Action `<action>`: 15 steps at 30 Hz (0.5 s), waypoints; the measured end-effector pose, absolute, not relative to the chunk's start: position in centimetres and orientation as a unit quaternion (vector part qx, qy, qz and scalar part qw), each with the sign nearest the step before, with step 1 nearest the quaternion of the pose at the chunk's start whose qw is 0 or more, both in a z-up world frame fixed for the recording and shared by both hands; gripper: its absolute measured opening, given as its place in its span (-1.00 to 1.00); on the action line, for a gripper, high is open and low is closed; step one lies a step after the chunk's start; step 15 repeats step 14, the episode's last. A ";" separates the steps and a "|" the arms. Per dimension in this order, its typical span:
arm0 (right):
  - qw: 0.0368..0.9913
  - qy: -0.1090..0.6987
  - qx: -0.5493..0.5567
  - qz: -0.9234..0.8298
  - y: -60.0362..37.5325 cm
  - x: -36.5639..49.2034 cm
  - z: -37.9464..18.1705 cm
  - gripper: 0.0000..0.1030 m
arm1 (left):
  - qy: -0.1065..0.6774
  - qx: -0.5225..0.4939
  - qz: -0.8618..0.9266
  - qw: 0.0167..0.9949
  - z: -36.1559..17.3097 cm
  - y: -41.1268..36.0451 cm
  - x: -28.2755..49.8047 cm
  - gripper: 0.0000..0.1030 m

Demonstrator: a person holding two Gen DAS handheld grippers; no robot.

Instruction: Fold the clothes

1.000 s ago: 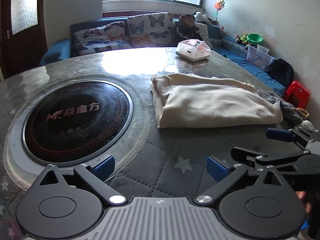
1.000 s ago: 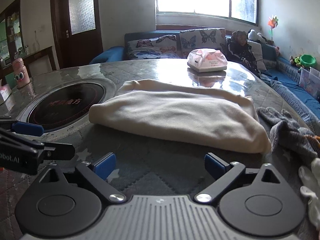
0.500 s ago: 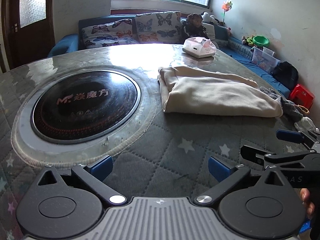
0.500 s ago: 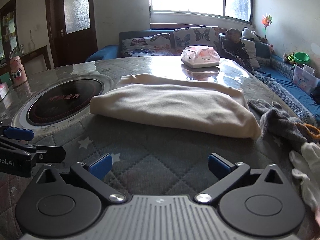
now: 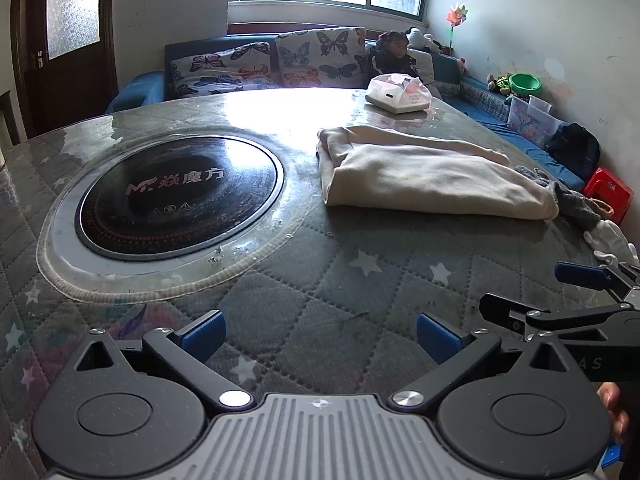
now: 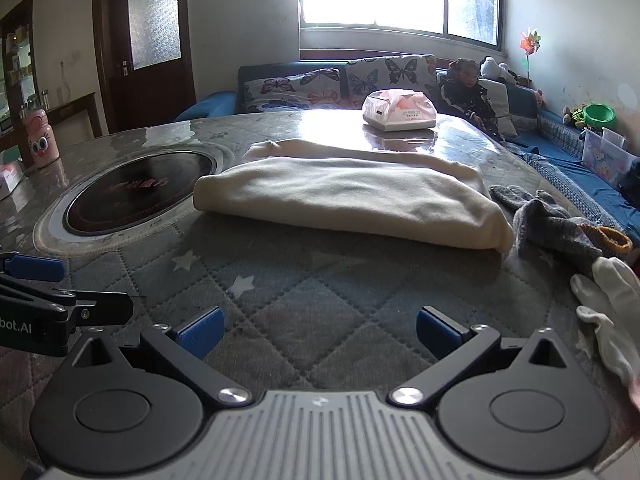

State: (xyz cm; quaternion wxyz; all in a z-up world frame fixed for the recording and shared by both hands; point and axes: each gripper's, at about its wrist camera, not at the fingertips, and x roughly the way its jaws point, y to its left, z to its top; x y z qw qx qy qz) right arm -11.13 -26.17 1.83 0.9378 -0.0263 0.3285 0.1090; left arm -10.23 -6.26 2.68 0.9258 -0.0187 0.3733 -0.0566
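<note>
A cream garment lies folded into a long flat bundle on the quilted table; it also shows in the right wrist view. My left gripper is open and empty, low over the table's near edge, well short of the garment. My right gripper is open and empty, also near the front edge, facing the garment. The right gripper's fingers show at the right of the left wrist view. The left gripper's fingers show at the left of the right wrist view.
A round black hotplate is set into the table left of the garment. A grey knitted item and a white cloth lie right of it. A tissue pack sits at the far side. A sofa with a child stands behind.
Both grippers have pulled back toward the table's near edge and risen a little, so the garment looks farther away. The garment has not moved. Both stay open.
</note>
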 end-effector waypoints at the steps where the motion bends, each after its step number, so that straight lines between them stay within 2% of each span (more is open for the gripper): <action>1: 0.938 0.328 -0.026 0.109 -26.2 -11.3 1.8 1.00 | 0.373 -0.018 -0.056 0.926 2.7 -6.3 -10.3 1.00; 15: 0.942 0.317 -0.027 0.105 -26.6 -12.6 2.2 1.00 | 0.359 -0.008 -0.056 0.932 3.2 -6.8 -11.4 1.00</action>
